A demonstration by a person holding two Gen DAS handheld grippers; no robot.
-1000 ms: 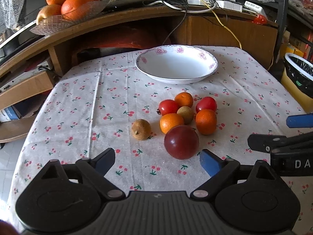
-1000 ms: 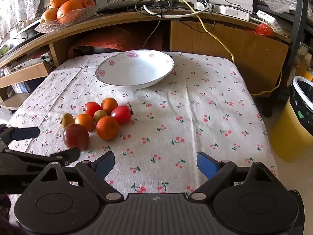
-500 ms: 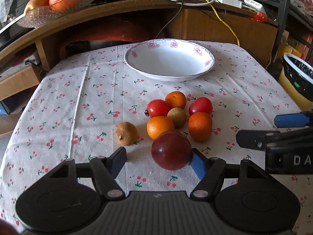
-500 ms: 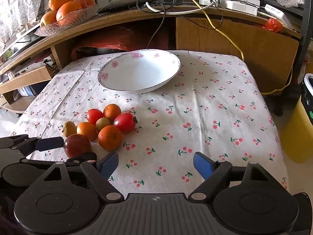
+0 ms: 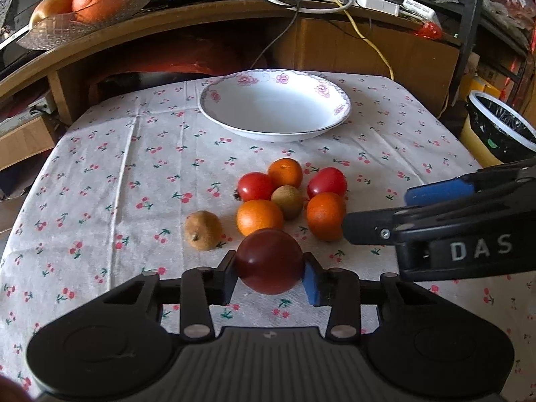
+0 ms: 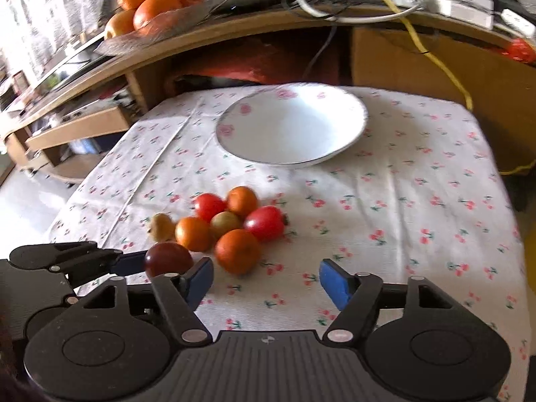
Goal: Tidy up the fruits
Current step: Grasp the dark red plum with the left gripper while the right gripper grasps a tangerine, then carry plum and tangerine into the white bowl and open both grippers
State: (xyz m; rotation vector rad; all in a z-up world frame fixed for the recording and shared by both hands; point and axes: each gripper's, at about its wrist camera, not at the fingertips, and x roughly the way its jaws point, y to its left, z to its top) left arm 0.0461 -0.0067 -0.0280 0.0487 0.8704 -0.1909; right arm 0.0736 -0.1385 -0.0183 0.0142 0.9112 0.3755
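Note:
My left gripper [image 5: 269, 276] is shut on a dark red apple [image 5: 269, 260] low over the cherry-print tablecloth [image 5: 117, 184]; the same apple [image 6: 167, 258] shows at the lower left of the right wrist view. Just beyond it lies a cluster of fruit: oranges [image 5: 259, 217], red tomatoes [image 5: 255, 186], a small green-brown fruit [image 5: 287, 197] and a brown pear-like fruit [image 5: 203, 230] to the left. An empty white floral bowl [image 5: 274, 104] sits at the far side. My right gripper [image 6: 266, 279] is open over bare cloth, right of an orange [image 6: 238, 251].
A wooden desk [image 5: 201, 13] with cables stands behind the table. On it, a glass dish [image 5: 83, 20] holds oranges. A yellow bin with a black liner [image 5: 495, 130] stands off the table's right edge.
My left gripper moved forward and shut on the dark red apple. My right gripper shifted left, closer to the fruit cluster, and stayed open.

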